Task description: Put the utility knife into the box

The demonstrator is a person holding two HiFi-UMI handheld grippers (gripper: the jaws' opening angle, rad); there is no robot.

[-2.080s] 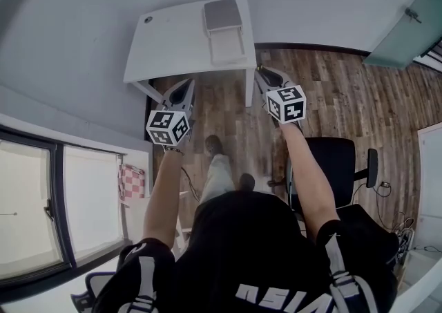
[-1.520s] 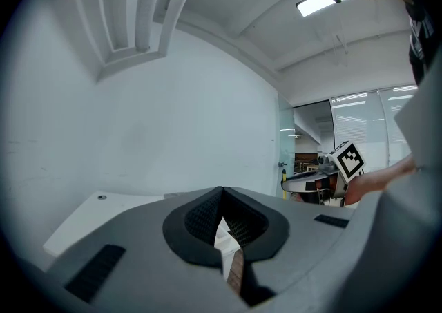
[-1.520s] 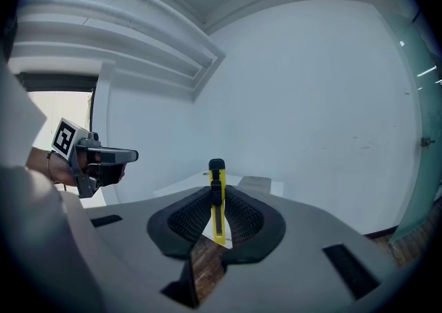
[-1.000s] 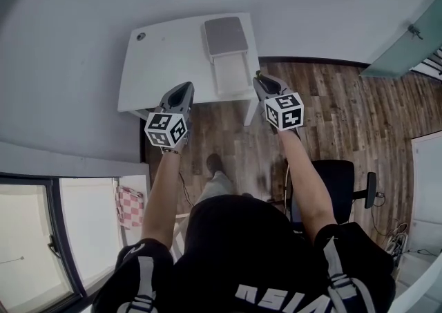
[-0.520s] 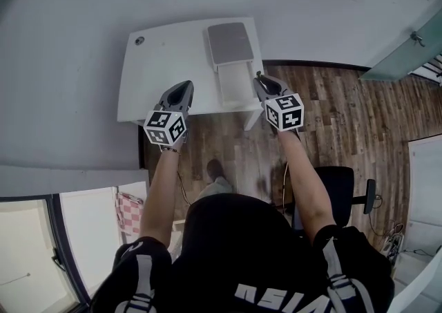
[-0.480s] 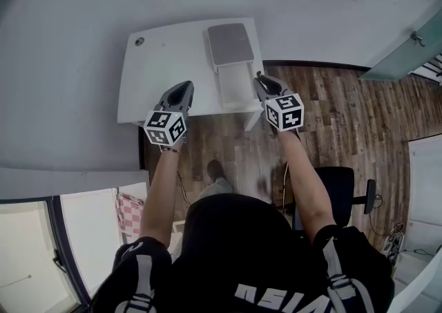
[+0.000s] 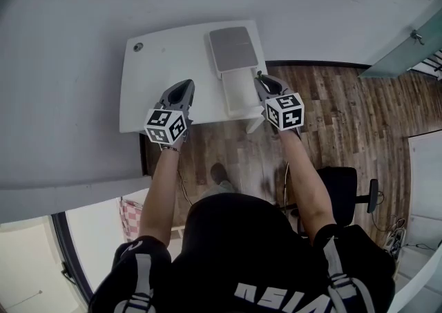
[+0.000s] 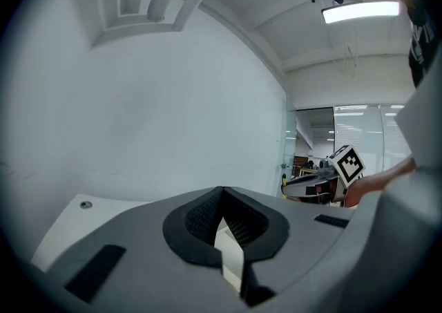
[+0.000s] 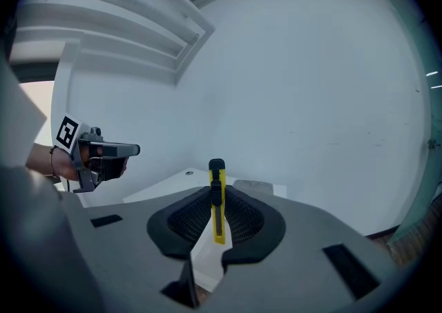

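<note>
Utility knife [image 9: 217,184]: yellow body, black slider, standing upright, clamped between the pads of the right gripper [image 9: 215,225]. Top end pokes clear above the jaws. Not in the box yet.

Nearest, head view: person standing, both forearms held forward over the wooden floor [image 7: 331,97]. Office chair [image 7: 345,187] at 4 o'clock, behind the right arm.

Left gripper [image 7: 179,94] at 11 o'clock, over the near edge of the white table [image 7: 166,63]. In its own view the jaws meet at the tips, with nothing held between them [image 8: 222,216]; only pale surface shows through the gap lower down.

Right gripper at 1 o'clock in the head view [image 7: 262,85], tip just beside the near right-hand corner of the box [image 7: 238,94]. Whether it is over the tray or just outside the rim, cannot tell.

Box at 12 o'clock, between the two grippers and a little beyond them: white open tray toward the person, grey lid [image 7: 233,45] folded back on the far side. Tray looks empty from here. Small round fitting [image 7: 138,47] at the table's far left corner, 10 o'clock. Plain wall beyond.

Progress, as judged: knife picked up and carried to the table, so the grasp is done. Left to do: bring the knife over the tray at 11 o'clock from the right gripper, lower it, let go.
</note>
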